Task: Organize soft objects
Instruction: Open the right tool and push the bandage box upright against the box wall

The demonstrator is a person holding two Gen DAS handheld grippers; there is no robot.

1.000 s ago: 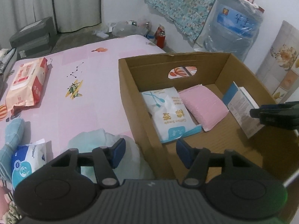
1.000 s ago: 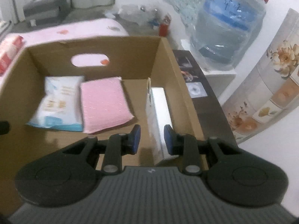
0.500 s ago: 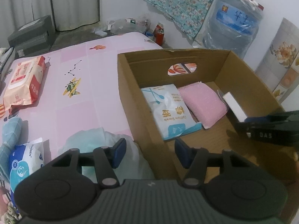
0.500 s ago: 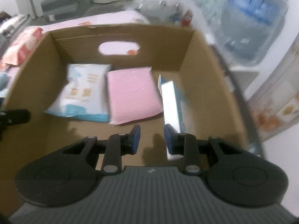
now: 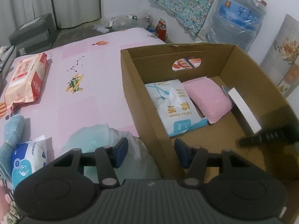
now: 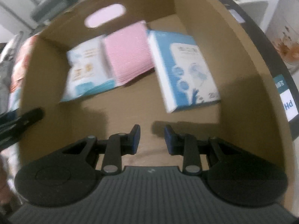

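A brown cardboard box (image 5: 142,93) stands on the pink bed. Inside lie a white-and-blue cotton swab pack (image 5: 175,108), a pink pad (image 5: 207,97) and a blue-and-white carton (image 5: 243,108) by the right wall. My left gripper (image 5: 150,152) is open and straddles the box's left wall, its left pad clear of the cardboard. My right gripper (image 6: 151,140) is down inside the box (image 6: 186,0), its jaws close together with nothing between them. The carton (image 6: 186,71) rests ahead of it, apart from the fingers, beside the pad (image 6: 127,56) and the swab pack (image 6: 87,65).
On the bed (image 5: 84,93) left of the box lie an orange wipes pack (image 5: 26,80), a blue towel (image 5: 13,130), a blue-and-white pack (image 5: 28,160) and a pale crumpled bag (image 5: 97,140). A water jug (image 5: 235,18) stands behind. A dark table (image 6: 261,28) flanks the box.
My right gripper sank deeper into the box and rolled. The blue-and-white carton, which stood on edge at the fingers, now rests clear ahead of them. The left gripper stayed put.
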